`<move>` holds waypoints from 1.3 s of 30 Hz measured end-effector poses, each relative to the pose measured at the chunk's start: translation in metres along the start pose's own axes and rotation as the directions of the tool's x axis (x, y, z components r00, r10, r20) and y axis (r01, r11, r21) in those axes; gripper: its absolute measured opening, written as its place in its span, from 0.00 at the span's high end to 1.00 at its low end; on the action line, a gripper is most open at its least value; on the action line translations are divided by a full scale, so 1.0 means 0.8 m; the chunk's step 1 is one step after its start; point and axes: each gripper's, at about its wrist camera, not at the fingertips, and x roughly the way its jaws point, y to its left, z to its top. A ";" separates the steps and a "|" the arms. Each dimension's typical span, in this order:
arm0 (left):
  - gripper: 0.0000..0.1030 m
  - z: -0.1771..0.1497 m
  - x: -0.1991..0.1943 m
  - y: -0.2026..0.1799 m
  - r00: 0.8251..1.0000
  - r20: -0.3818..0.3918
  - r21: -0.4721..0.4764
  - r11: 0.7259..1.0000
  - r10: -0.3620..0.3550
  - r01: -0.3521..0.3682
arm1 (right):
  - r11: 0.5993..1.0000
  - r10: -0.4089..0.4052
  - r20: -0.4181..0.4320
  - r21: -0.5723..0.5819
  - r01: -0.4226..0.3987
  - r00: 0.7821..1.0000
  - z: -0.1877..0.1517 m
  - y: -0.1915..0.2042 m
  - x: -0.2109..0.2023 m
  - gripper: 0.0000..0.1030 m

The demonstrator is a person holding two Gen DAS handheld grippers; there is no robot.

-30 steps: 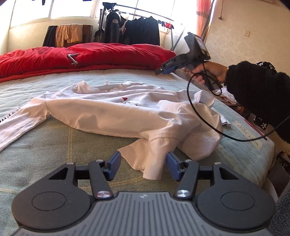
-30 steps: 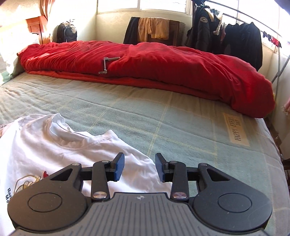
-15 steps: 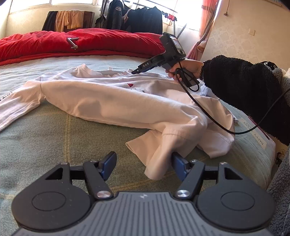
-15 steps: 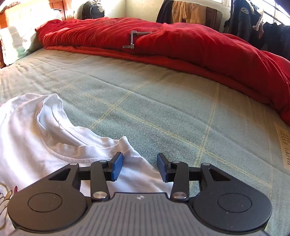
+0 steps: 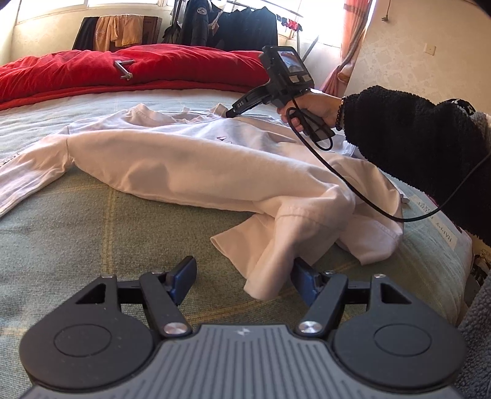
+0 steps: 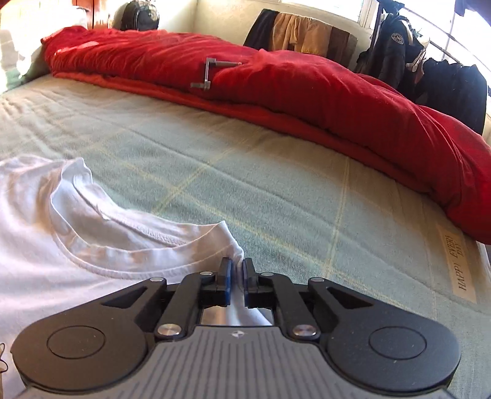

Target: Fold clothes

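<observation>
A white long-sleeved shirt (image 5: 184, 165) lies spread and rumpled on the green bed cover (image 5: 76, 233). My left gripper (image 5: 242, 270) is open at the shirt's near bunched corner (image 5: 276, 257). That cloth hangs between the fingers, against the right fingertip (image 5: 302, 274) and apart from the left one. In the right wrist view the shirt (image 6: 46, 245) shows its collar (image 6: 122, 221). My right gripper (image 6: 235, 267) is closing, its pads pinching a fold of shoulder fabric beside the collar. From the left wrist view the right gripper (image 5: 230, 113) reaches down to the shirt's far edge.
A red duvet (image 6: 307, 92) lies rolled along the far side of the bed, with a metal bracket (image 6: 211, 73) on it. A person's black sleeve (image 5: 414, 138) and a cable (image 5: 353, 190) cross over the shirt's right part. The bed edge (image 5: 460, 245) is at right. Dark clothes (image 5: 245, 27) hang behind.
My right gripper came down to the shirt's shoulder by the collar and its jaws went from wide apart to pinching the fabric. My left gripper's fingers spread a little wider around the cloth corner.
</observation>
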 end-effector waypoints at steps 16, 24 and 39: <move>0.33 -0.016 -0.031 -0.039 0.993 0.015 0.103 0.988 0.116 -0.117 | 0.985 0.045 0.042 0.162 -0.051 0.998 -0.080 0.008 -0.256 0.65; 0.36 -0.026 -0.066 -0.057 0.985 0.058 0.115 0.979 0.165 -0.171 | 0.977 0.144 0.072 0.150 -0.154 0.987 -0.170 0.083 -0.354 0.58; 0.35 -0.046 -0.115 -0.089 0.983 0.102 0.126 0.978 0.154 -0.167 | 0.893 -0.027 0.010 -0.448 0.029 1.000 -0.277 0.255 -0.361 0.49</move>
